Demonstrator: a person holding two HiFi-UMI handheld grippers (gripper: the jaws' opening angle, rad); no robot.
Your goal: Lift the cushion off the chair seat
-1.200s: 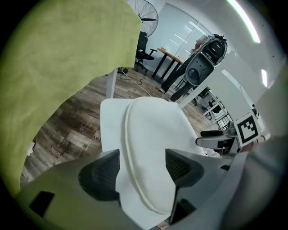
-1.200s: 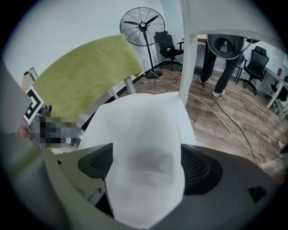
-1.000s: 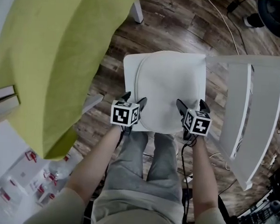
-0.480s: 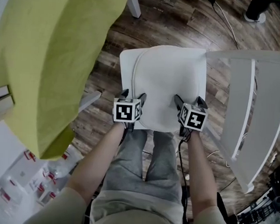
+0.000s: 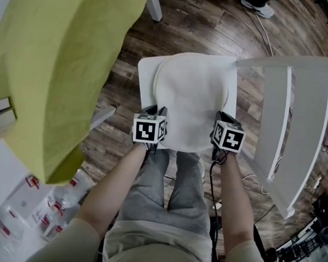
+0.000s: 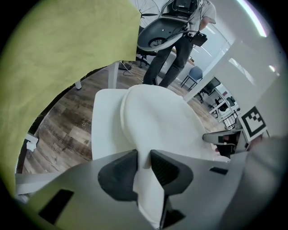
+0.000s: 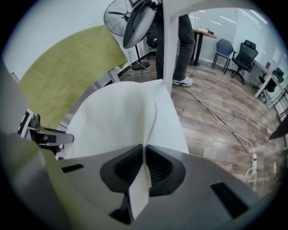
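A white round-edged cushion [image 5: 190, 96] lies on the white chair seat [image 5: 146, 77]. My left gripper [image 5: 156, 110] is at the cushion's near left edge. Its jaws are closing, and the left gripper view shows a fold of the cushion [image 6: 157, 121] pinched between the pads of that gripper [image 6: 144, 168]. My right gripper [image 5: 224, 115] is at the near right edge, its jaws closing too. In the right gripper view this gripper [image 7: 143, 168] squeezes a thin flap of the cushion [image 7: 117, 121]. The cushion's far part rests on the seat [image 6: 105, 121].
The chair's white slatted back [image 5: 296, 123] stands close to the right. A large yellow-green cloth [image 5: 52, 67] hangs at the left over a table. Small packets [image 5: 22, 213] lie at lower left. A cable [image 7: 216, 117] runs over the wooden floor; a person's legs [image 6: 173, 58] stand beyond the chair.
Both grippers had wide-open jaws astride the cushion's near edge; now both have closed onto it, and the edge is bunched up between the pads. The hands stayed in place.
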